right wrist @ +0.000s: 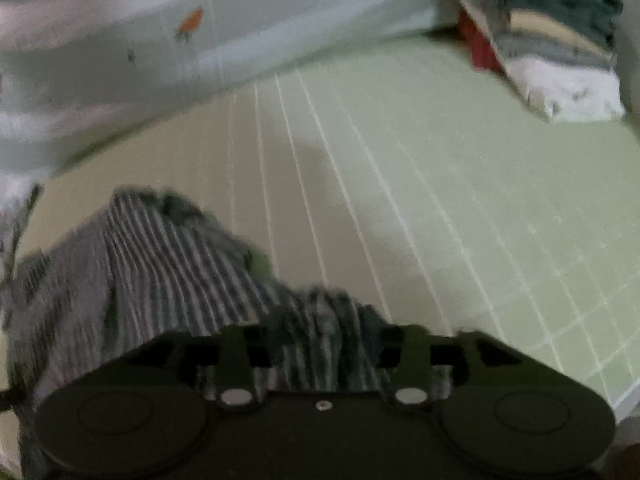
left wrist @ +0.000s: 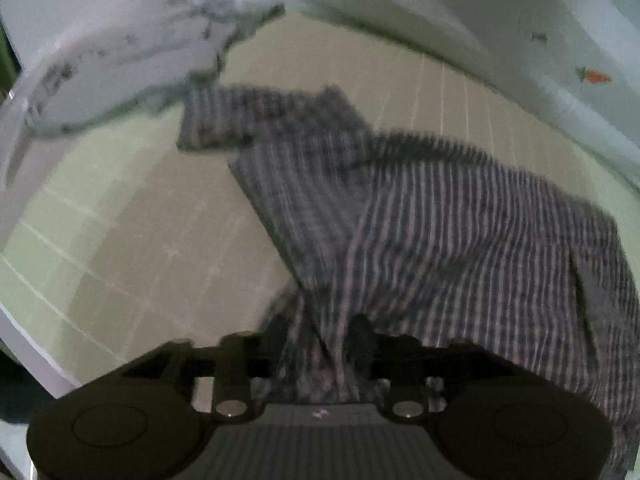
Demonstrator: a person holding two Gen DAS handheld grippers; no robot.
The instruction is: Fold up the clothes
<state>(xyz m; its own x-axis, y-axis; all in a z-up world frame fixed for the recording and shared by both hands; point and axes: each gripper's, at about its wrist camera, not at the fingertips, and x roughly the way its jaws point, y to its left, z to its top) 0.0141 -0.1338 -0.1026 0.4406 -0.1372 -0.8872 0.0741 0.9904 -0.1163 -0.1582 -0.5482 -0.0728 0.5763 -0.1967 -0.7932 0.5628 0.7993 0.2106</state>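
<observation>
A dark-and-white striped garment (left wrist: pixel 440 220) stretches from the bottom centre of the left wrist view up and out to the right, one folded end lying flat on the mat at the upper left. Its cloth gathers to a tight point at my left gripper (left wrist: pixel 320 344), which is shut on it. In the right wrist view the same striped garment (right wrist: pixel 160 264) lies at the lower left and bunches up over my right gripper (right wrist: pixel 320 332). That gripper is shut on the cloth, and its fingertips are hidden under the fabric. Both views are blurred.
A green gridded mat (right wrist: pixel 440 200) covers the work surface. A stack of folded clothes (right wrist: pixel 560 52) stands at its far right corner. A crumpled white cloth (left wrist: pixel 112 52) lies at the far left. A pale sheet with a carrot print (right wrist: pixel 191 22) borders the back.
</observation>
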